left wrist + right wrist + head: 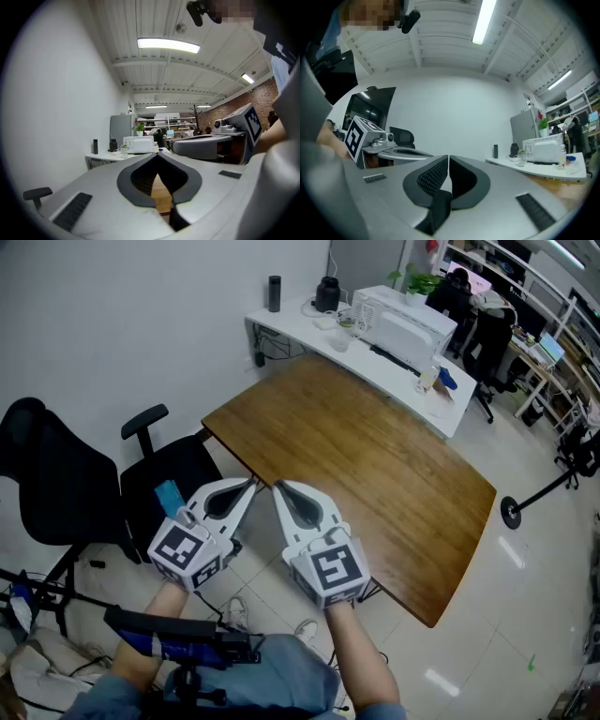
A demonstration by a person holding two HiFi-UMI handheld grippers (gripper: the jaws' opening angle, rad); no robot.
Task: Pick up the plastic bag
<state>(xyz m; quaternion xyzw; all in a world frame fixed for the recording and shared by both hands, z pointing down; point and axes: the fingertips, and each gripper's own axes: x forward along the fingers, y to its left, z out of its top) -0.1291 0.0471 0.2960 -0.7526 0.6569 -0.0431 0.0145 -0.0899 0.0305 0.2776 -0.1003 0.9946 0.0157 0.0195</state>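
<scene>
At the wooden table's near edge, left gripper and right gripper are held closed and empty, probably readied before starting.

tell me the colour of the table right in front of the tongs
Brown, with wood grain. The wooden table shows best in the head view.

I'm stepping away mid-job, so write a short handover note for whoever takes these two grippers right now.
Left gripper: fingers shut, nothing between them.
Right gripper: fingers shut, nothing between them.
Both are held level, side by side, at the near edge of the wooden table.
Plastic bag: not visible in any view, neither on the wooden table nor in either gripper.
Done: nothing yet.
Left: find the bag, open the fingers, grasp it and lift it.
</scene>
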